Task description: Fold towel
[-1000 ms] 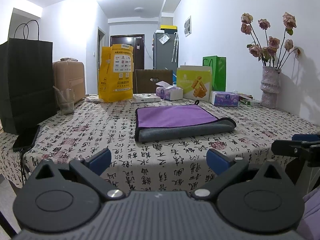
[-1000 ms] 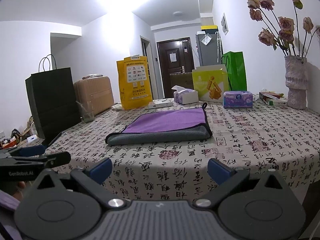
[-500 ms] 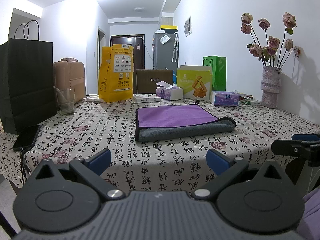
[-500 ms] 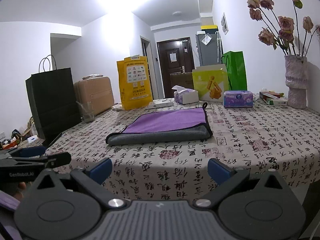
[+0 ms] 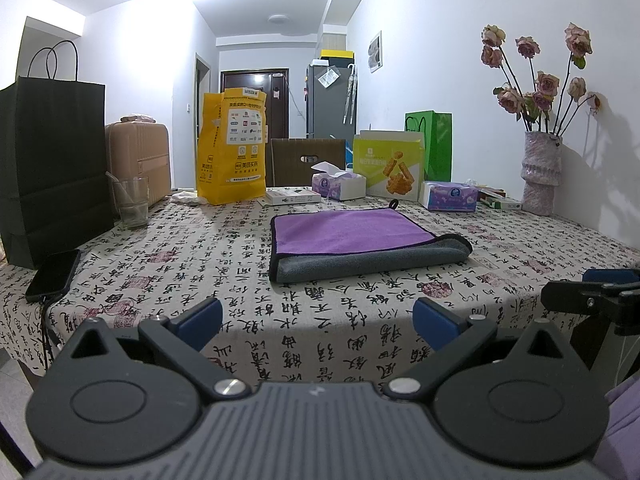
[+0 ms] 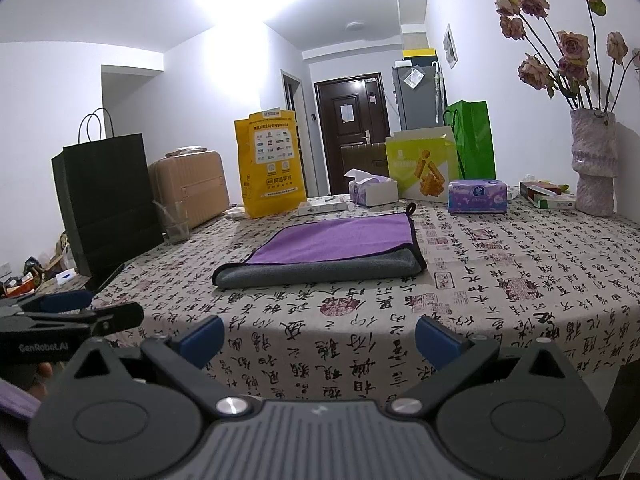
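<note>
Towel (image 5: 362,242) folded — hand-held grippers well short

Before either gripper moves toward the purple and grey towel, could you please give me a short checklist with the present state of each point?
1. Left gripper open and holding nothing: ok.
2. Right gripper open and holding nothing: ok.
3. Purple and grey towel lying flat on the calligraphy-print tablecloth, apart from both grippers: ok.
4. Towel already folded over once, grey side showing along the near edge: ok; whether another fold is wanted: cannot tell.
5. Nothing lying between grippers and towel: ok.
6. Clear drinking glass and black phone off to the left of the towel, apart from it: ok.
</note>
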`<state>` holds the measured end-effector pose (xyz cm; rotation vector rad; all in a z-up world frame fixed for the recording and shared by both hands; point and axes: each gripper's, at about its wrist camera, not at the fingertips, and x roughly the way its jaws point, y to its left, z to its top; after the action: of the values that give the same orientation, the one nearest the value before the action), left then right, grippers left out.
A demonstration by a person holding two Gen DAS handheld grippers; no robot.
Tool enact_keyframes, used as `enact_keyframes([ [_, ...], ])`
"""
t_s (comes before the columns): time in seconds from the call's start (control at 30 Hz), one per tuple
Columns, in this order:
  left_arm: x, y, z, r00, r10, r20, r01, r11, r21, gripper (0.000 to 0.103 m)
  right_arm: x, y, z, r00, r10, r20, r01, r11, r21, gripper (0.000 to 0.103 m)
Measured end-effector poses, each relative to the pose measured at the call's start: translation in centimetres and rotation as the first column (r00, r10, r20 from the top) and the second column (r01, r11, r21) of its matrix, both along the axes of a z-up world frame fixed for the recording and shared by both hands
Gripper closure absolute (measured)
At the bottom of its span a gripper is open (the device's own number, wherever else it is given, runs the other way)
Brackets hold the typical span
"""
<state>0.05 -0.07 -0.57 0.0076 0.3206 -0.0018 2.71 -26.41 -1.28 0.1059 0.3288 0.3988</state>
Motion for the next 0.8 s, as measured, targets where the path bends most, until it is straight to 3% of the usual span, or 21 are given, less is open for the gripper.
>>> enact_keyframes([
  [0.8,0.17,0.41,0.24,1.000,0.007,-0.004,-0.007,1.000,0.006,0.000,-0.04,0.22,0.00,1.000,0.020,0.007,-0.020,1.000,-0.015,0.001],
])
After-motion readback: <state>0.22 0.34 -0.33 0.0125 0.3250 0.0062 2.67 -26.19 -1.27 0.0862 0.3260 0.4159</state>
